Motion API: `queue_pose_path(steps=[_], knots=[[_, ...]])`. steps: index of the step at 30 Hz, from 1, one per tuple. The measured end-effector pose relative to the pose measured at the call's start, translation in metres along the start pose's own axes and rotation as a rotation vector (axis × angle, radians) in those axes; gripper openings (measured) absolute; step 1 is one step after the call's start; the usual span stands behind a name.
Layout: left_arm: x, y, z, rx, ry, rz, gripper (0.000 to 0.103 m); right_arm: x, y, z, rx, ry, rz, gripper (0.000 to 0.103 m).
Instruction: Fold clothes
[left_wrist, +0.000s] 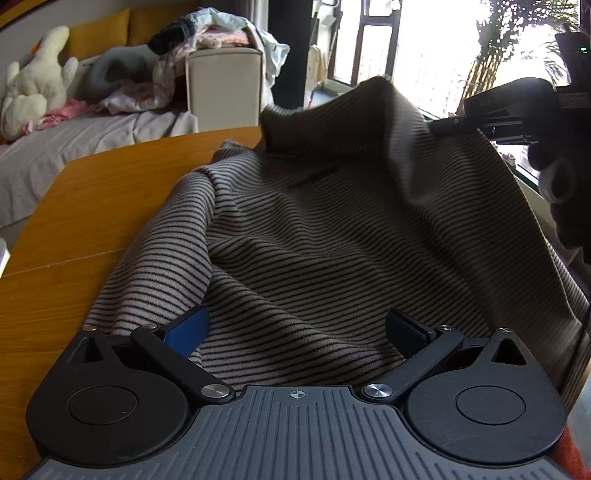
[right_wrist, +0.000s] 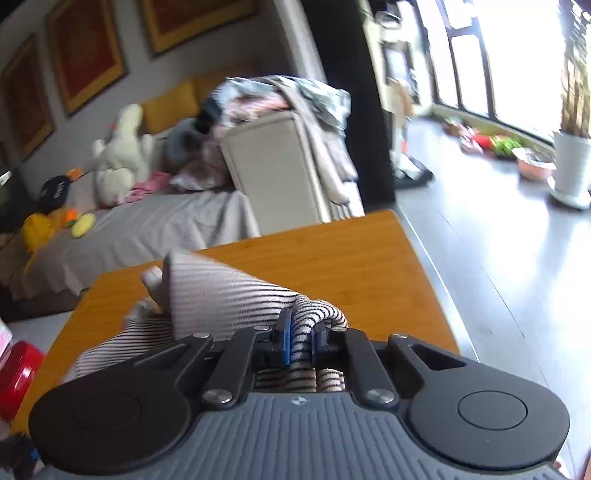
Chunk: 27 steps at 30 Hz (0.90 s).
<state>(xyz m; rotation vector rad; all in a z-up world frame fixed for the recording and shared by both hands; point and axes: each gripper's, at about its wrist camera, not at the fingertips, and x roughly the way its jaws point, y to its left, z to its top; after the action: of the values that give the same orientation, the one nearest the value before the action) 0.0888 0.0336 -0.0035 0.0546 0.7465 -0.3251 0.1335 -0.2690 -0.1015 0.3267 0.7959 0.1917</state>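
We are in a lived-in room with tall bright windows (right_wrist: 517, 55), framed pictures on the wall, and a bed (right_wrist: 140, 236) under a grey cover that carries a white plush toy (left_wrist: 33, 92) and loose laundry. Beside the bed a pale box (left_wrist: 223, 86) is heaped with more clothes. In front of all this stands a wooden desk (left_wrist: 92, 206) with an orange-brown top.

Over the desk lies a striped garment (left_wrist: 314, 236), a soft knit in pale grey-beige with thin dark stripes running close together. It is rumpled into broad folds, and in the left wrist view it covers most of the desk's right side while the left edge and far left corner stay bare. One part of it is lifted into a peak toward the far edge, where our right gripper (right_wrist: 300, 338) holds it up.

In the right wrist view the jaws are pressed tight on a bunched fold of the cloth, with the stripes squeezed between the blue pads (right_wrist: 286, 339). From there the fabric drapes down to the left toward the desk's near left corner, its far tip blurred.

Our left gripper (left_wrist: 295, 332) hovers low over the near part of the garment with its jaws spread wide, cloth lying between the fingers but not pinched.
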Motion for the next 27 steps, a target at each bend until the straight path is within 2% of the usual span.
queue_pose_path(steps=[3, 5, 7, 8, 9, 12, 13, 14, 15, 17, 20, 22, 23, 27], knots=[[0.003, 0.000, 0.002, 0.007, 0.002, -0.002, 0.103, 0.009, -0.028, 0.021, 0.102, -0.004, -0.022, 0.010], [0.004, -0.002, 0.002, 0.016, 0.004, 0.004, 0.103, -0.002, -0.036, 0.016, 0.138, 0.004, 0.015, 0.013], [0.005, -0.003, 0.003, 0.025, 0.006, 0.009, 0.103, -0.021, -0.036, 0.011, 0.114, -0.019, 0.006, 0.023], [0.006, -0.003, 0.003, 0.029, 0.007, 0.012, 0.103, -0.036, -0.030, 0.007, 0.055, -0.056, -0.041, 0.048], [0.007, -0.004, 0.003, 0.033, 0.009, 0.015, 0.103, -0.054, -0.021, 0.000, -0.036, -0.104, -0.093, 0.066], [0.009, -0.005, 0.005, 0.040, 0.011, 0.019, 0.103, -0.104, 0.005, -0.025, -0.291, -0.180, -0.153, 0.067], [0.009, -0.005, 0.005, 0.041, 0.011, 0.019, 0.103, -0.120, 0.012, -0.035, -0.344, -0.189, -0.136, 0.067], [0.010, -0.005, 0.005, 0.042, 0.012, 0.020, 0.103, -0.134, 0.019, -0.047, -0.389, -0.185, -0.105, 0.066], [0.010, -0.005, 0.005, 0.043, 0.012, 0.020, 0.103, -0.148, 0.027, -0.058, -0.432, -0.181, -0.073, 0.061], [0.011, -0.006, 0.006, 0.044, 0.012, 0.021, 0.103, -0.164, 0.041, -0.079, -0.489, -0.122, 0.040, 0.054], [0.010, -0.006, 0.005, 0.047, 0.011, 0.022, 0.103, -0.171, 0.061, -0.115, -0.593, -0.008, 0.213, 0.055], [0.010, -0.006, 0.004, 0.047, 0.010, 0.021, 0.103, -0.163, 0.077, -0.141, -0.718, 0.028, 0.189, 0.062], [0.010, -0.006, 0.004, 0.047, 0.009, 0.019, 0.103, -0.158, 0.082, -0.151, -0.765, 0.035, 0.143, 0.063], [0.002, 0.000, 0.004, 0.027, 0.004, -0.021, 0.103, -0.140, 0.084, -0.146, -0.753, 0.002, 0.066, 0.063]])
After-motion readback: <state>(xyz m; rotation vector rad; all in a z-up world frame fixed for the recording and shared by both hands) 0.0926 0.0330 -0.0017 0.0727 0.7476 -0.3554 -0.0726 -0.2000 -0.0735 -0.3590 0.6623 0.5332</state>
